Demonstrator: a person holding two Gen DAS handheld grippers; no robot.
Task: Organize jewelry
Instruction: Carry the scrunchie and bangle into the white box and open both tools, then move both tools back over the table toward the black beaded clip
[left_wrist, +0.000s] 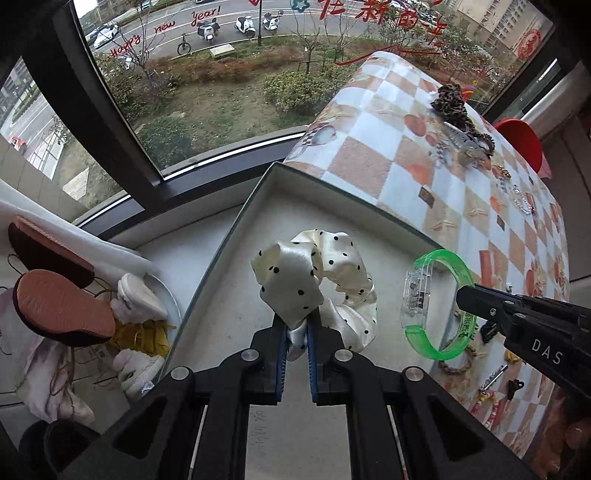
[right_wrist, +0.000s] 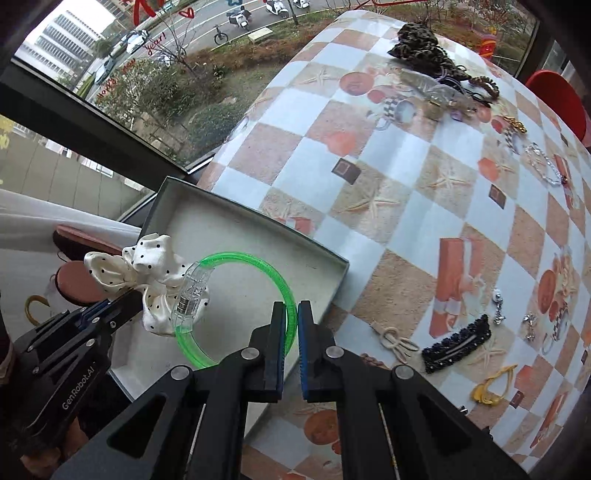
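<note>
Gripping a cream polka-dot scrunchie (left_wrist: 314, 280) between its blue-padded fingers (left_wrist: 282, 354), the left gripper (left_wrist: 295, 332) is clamped tight on a fold of the satin fabric, and the rest of the scrunchie bunches above the fingertips. It hangs over the shallow open box (left_wrist: 236, 229), whose pale floor shows bare beneath it.

Just beside it, the right gripper (right_wrist: 291, 321) is pinched closed on the rim of a translucent green bangle (right_wrist: 258, 262), which carries a clear plastic clasp block (right_wrist: 192, 291) on the side away from the fingers. The bangle is also over the box, near the wall that borders the table, and in the right wrist view its clasp overlaps the scrunchie; I cannot tell whether they touch.

The box sits at the edge of a table with a checked orange-and-white cloth (right_wrist: 406, 184), beside a large window. On the cloth lie more pieces: a leopard-print scrunchie (right_wrist: 417, 42) at the far end, a clear bead bracelet (right_wrist: 543, 162), a black beaded hair clip (right_wrist: 458, 341), a beige knotted hair tie (right_wrist: 397, 341) and a yellow hair tie (right_wrist: 491, 387).
</note>
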